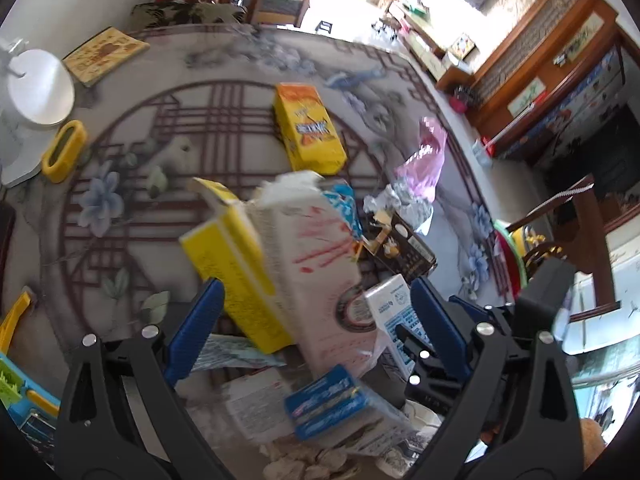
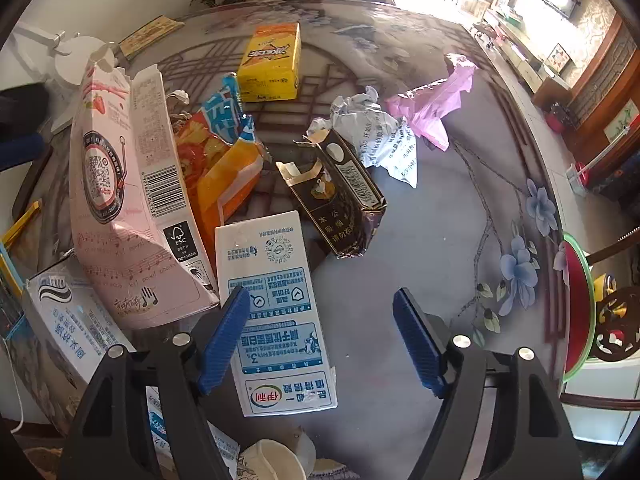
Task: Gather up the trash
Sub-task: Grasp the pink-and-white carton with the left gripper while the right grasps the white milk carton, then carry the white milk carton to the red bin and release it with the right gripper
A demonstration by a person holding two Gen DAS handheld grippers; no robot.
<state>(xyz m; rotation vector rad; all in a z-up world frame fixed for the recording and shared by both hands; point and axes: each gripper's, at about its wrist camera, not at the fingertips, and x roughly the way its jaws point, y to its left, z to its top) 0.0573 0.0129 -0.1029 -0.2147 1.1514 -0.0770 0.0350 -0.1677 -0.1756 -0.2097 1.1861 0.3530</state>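
Several pieces of trash lie scattered on one round table (image 2: 420, 264) with a printed floral and lattice top, most of them bunched toward its near edge, which I judge is where the gathering is happening. Largest of the pile is the pink carton (image 2: 120, 200) with a torn top; it leans tilted against an orange wrapper (image 2: 224, 168) in the right wrist view, and in the left wrist view it sits blurred between the blue pads beside a yellow box (image 1: 236, 268). Left gripper (image 1: 316, 312): jaws spread wide on either side of both cartons; whether the pads actually touch them I cannot tell, so no grip is confirmed. A white milk carton (image 2: 276, 312) lies flat, printed face up, directly ahead of the right gripper (image 2: 320, 336), whose jaws are apart, the left pad over the carton's edge and the right pad over bare table; it holds nothing. Behind it, a dark opened packet (image 2: 344, 196) lies on its side, touching crumpled paper (image 2: 380, 136), with a pink plastic bag (image 2: 432, 104) just beyond. A yellow drink box (image 2: 272, 64) sits apart, further back, so likely a later pick. Risk, my judgement: the leaning carton may topple if the wrapper shifts.
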